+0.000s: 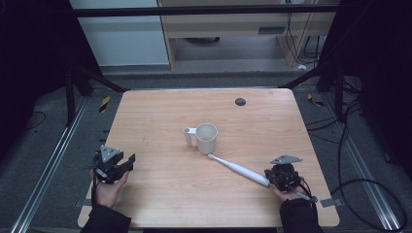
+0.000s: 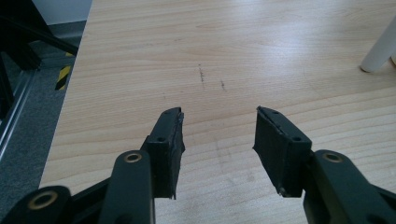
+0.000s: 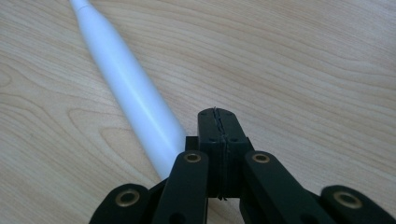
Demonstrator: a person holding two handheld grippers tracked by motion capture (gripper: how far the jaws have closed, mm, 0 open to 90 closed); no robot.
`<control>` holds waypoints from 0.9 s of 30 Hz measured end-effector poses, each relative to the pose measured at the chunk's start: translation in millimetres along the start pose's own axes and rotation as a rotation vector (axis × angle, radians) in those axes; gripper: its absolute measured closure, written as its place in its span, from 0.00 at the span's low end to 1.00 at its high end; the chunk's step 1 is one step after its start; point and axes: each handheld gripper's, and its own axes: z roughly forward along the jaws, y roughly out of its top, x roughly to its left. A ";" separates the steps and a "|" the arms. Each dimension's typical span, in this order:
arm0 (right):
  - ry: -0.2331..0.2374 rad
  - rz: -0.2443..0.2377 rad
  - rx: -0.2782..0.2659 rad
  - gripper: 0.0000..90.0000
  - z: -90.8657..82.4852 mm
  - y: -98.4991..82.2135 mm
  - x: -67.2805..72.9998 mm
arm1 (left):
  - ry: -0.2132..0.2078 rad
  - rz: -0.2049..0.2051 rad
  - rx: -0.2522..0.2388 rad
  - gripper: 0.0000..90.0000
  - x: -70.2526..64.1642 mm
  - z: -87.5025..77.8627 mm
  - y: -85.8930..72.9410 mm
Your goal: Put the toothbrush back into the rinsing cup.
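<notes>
Beside the toothbrush (image 3: pixel 130 88) the right tool (image 3: pixel 218 116) sits closed, empty — left tool (image 2: pixel 219 135) part-open, empty.

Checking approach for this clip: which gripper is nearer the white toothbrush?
Right. The right gripper, jaws shut with nothing between them, sits right beside the toothbrush handle end. The left gripper stands open near the table's left edge, well apart.

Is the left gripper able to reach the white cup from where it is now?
Probably yes. Bare table lies between the left gripper and the cup, and its jaws stand open with nothing between them.
</notes>
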 end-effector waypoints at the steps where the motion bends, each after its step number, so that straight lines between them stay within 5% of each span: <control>1: 0.000 -0.004 0.000 1.00 -0.1 -0.7 -0.1 | 0.000 0.000 0.000 0.57 0.0 0.0 0.1; 27: 0.031 0.000 0.023 1.00 -6.6 -12.3 8.0 | -0.002 0.000 0.000 0.56 -0.3 0.2 0.0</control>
